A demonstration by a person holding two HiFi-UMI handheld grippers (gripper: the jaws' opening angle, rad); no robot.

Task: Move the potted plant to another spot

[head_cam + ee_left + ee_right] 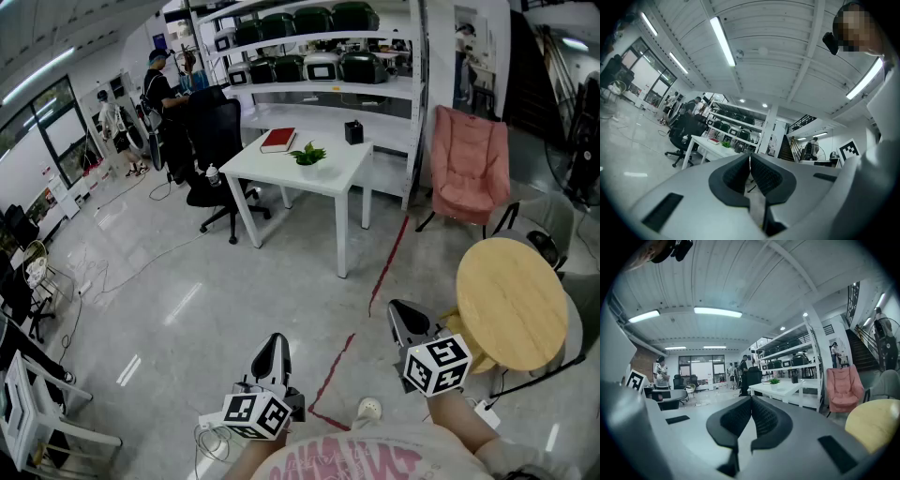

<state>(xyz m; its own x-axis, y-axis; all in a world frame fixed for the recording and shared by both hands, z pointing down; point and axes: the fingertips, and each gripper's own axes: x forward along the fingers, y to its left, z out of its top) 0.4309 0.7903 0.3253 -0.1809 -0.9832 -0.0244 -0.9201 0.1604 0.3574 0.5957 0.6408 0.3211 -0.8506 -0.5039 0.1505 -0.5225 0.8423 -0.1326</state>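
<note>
I'm standing well apart from the potted plant (308,155), so the step in hand, as I judge it, is the approach. The plant sits near the middle of the white surface (272,173), with a red book (278,140) near it toward the back edge and a small black box (353,132) by the far corner. It hasn't been lifted yet.

Both tools are held out low in front of me. The left gripper (276,339) has its jaws pressed together with nothing between them, and the right gripper (401,313) is the same, closed and empty. The right gripper view has the plant (774,381) almost straight ahead over its closed jaws, so I'd lead with that side.

To do this well, I'd walk in along the red tape line (389,253), keeping off the round wooden table (511,302) at my right. I'd spread the jaws before I reach the surface, not at the pot. I'd come in level and take the pot's body rather than the leaves, keeping it upright. The pot looks small and probably light, so a gentle squeeze should do. Open spots on the surface lie toward the front edge.
</note>
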